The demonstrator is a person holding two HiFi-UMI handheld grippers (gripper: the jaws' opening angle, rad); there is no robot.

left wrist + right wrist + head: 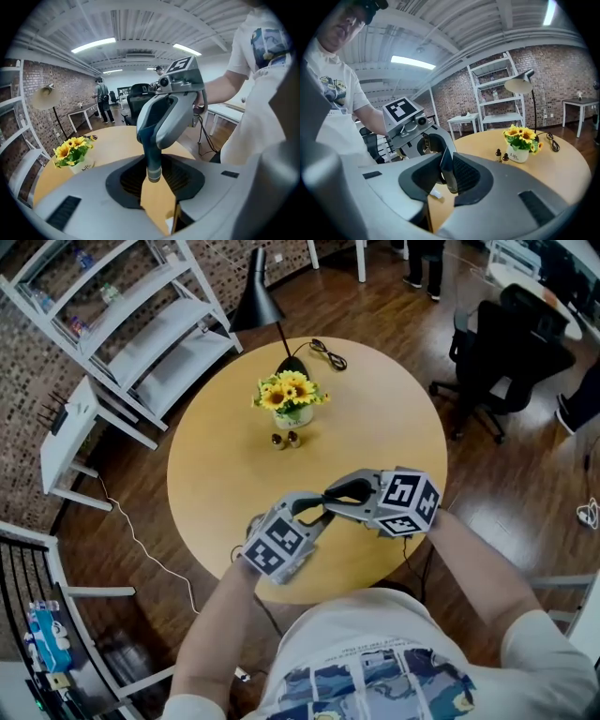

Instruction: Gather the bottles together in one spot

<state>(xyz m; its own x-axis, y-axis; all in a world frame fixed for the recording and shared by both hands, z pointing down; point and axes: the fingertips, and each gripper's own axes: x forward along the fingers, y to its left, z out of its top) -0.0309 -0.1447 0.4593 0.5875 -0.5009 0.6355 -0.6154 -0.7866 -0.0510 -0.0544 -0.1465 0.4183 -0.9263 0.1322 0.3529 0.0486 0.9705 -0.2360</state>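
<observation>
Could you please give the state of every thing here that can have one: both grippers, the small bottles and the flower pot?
Left gripper: the other gripper's finger stands between its fingers; whether they press it cannot be told.
Right gripper: shut on the left gripper's finger.
Two small brown glass bottles: upright, capped, side by side.
White pot of yellow sunflowers: upright on the round wooden table.

Round wooden table (pixel 216 474) bearing sunflower pot (pixel 293 415), two small bottles (pixel 279 440) beside it, black cable (pixel 328 354).
</observation>
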